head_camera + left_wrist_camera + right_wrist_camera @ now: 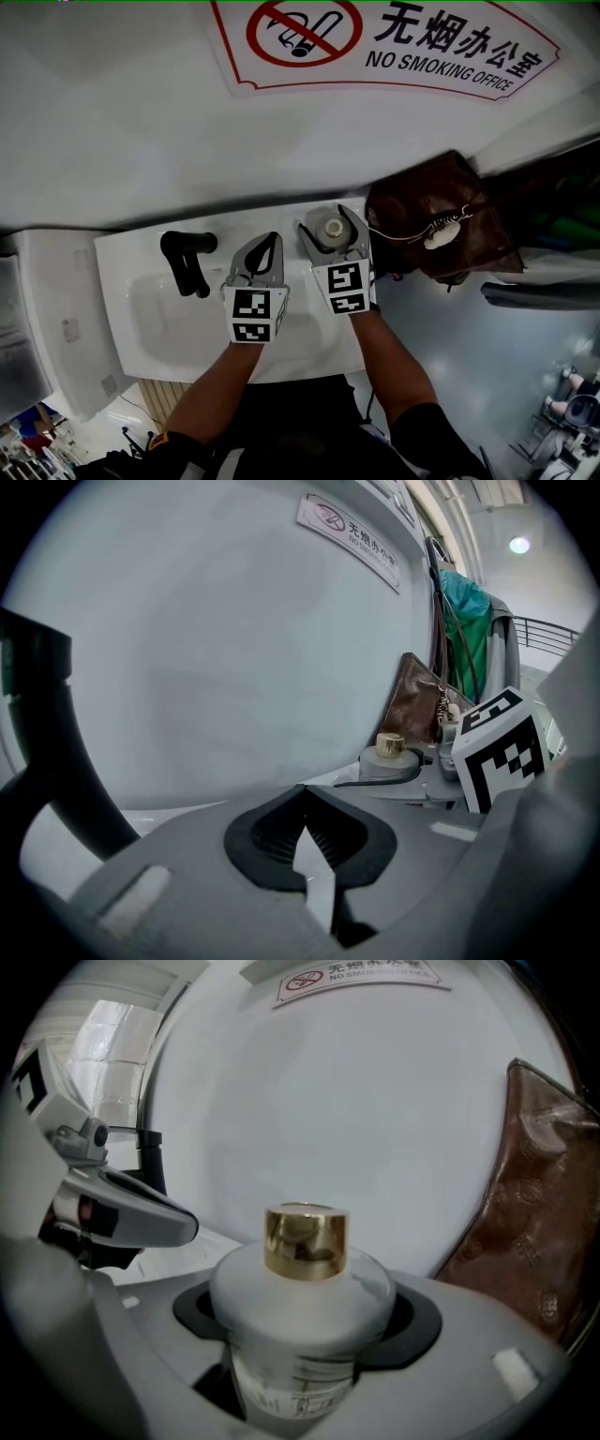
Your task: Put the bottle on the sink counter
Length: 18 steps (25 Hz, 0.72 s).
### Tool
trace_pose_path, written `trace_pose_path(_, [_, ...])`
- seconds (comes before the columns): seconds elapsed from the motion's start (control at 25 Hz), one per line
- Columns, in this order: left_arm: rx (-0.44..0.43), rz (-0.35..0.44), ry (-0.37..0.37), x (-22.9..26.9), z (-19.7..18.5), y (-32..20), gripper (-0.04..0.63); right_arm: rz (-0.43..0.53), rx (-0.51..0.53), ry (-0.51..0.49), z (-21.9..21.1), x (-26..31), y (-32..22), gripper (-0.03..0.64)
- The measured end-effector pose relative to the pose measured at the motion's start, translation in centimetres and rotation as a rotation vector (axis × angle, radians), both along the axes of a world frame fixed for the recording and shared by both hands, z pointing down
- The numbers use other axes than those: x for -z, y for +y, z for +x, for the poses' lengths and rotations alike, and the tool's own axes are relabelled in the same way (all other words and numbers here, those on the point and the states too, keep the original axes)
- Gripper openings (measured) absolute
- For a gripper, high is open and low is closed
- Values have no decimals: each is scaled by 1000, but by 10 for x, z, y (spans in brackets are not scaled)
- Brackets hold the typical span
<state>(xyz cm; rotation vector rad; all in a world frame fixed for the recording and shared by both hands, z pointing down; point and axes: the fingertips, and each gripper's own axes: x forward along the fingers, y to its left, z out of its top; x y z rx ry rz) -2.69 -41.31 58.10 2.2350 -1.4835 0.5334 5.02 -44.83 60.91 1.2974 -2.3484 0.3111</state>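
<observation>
A small white bottle with a gold cap stands upright between the jaws of my right gripper, which is shut on its body. From the head view the bottle and right gripper are over the back right corner of the white sink counter. Whether the bottle's base touches the counter is hidden. My left gripper hovers over the basin just to the left, shut and empty. The left gripper view shows its pads meeting, and the bottle off to the right.
A black faucet stands at the back left of the basin. A brown leather bag leans right of the sink, close to the bottle. A white wall with a no-smoking sign rises behind.
</observation>
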Motion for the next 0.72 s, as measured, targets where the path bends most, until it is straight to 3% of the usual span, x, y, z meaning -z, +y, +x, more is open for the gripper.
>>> trace_pose_path(0.72, [-13,-5,-13,0,13,1,0,-97,52,23,6,-11,12,347])
